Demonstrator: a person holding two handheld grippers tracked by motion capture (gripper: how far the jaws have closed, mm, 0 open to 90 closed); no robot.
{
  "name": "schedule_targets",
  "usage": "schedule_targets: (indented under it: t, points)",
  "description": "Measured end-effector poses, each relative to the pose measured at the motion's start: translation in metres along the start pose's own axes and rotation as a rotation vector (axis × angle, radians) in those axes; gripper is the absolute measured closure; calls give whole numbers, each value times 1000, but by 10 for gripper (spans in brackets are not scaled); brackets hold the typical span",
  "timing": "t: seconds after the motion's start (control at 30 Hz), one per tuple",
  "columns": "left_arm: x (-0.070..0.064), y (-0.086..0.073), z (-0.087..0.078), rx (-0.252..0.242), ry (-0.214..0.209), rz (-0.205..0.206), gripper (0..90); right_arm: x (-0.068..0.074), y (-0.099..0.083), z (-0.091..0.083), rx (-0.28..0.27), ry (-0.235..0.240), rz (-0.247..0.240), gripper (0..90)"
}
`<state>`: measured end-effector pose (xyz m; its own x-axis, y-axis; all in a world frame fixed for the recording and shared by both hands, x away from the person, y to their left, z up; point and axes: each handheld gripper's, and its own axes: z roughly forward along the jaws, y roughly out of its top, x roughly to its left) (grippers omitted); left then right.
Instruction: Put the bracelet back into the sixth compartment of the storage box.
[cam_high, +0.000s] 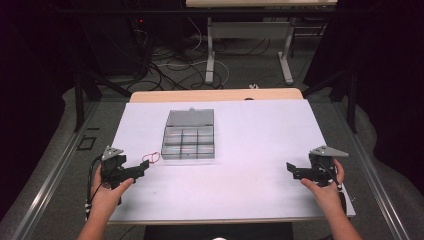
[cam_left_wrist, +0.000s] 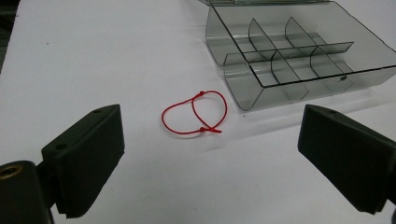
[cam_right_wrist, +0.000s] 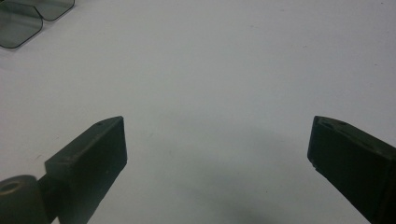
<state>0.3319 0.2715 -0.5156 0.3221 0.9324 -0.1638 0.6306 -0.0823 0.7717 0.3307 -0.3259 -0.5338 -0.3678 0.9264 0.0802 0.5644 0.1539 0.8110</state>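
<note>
A thin red string loop (cam_left_wrist: 196, 113) lies flat on the white table, just left of a clear grey compartment box (cam_left_wrist: 289, 51) whose lid is open. From above, the red loop (cam_high: 151, 158) rests by the box's (cam_high: 189, 135) near left corner. My left gripper (cam_high: 141, 168) is held low at the table's left, open, its jaws pointing at the loop from a short distance. Its jaws stand wide apart in the left gripper view (cam_left_wrist: 210, 158) with nothing between them. Far to the right, my right gripper (cam_high: 291, 170) is open over bare table (cam_right_wrist: 215, 154).
The white sheet (cam_high: 260, 150) covers the table, with a wooden strip at its far edge. Beyond it are table legs and cables (cam_high: 175, 65) on the floor. A corner of the box (cam_right_wrist: 28, 18) shows at the top left of the right gripper view.
</note>
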Motion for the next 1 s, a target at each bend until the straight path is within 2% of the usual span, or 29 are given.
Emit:
schedule_targets:
  t: [0.07, 0.2, 0.3, 0.47, 0.57, 0.73, 0.9, 1.0]
  points:
    - [-1, 1, 1, -11, 5, -1, 90, 0, -1, 1, 4, -3, -6, 56]
    - [-1, 5, 3, 7, 12, 9, 112, 1, -1, 2, 7, 5, -6, 66]
    - [-1, 10, 5, 10, 13, 0, 153, 2, -2, 2, 9, 8, -1, 72]
    - [-2, 18, 7, 8, -3, -12, 165, 2, -2, 2, 7, 8, 0, 77]
    - [-2, 22, 7, 1, -7, -26, 170, 1, -2, 2, 5, 15, -9, 83]
    - [-2, 27, 11, -6, -26, -82, 174, 2, -2, 2, 7, 19, -2, 94]
    - [-1, 31, 15, 33, -27, -117, 202, 2, -3, 2, 7, 24, 0, 105]
    - [1, 32, 17, 64, -27, -121, 227, 1, -3, 3, 8, 28, 2, 113]
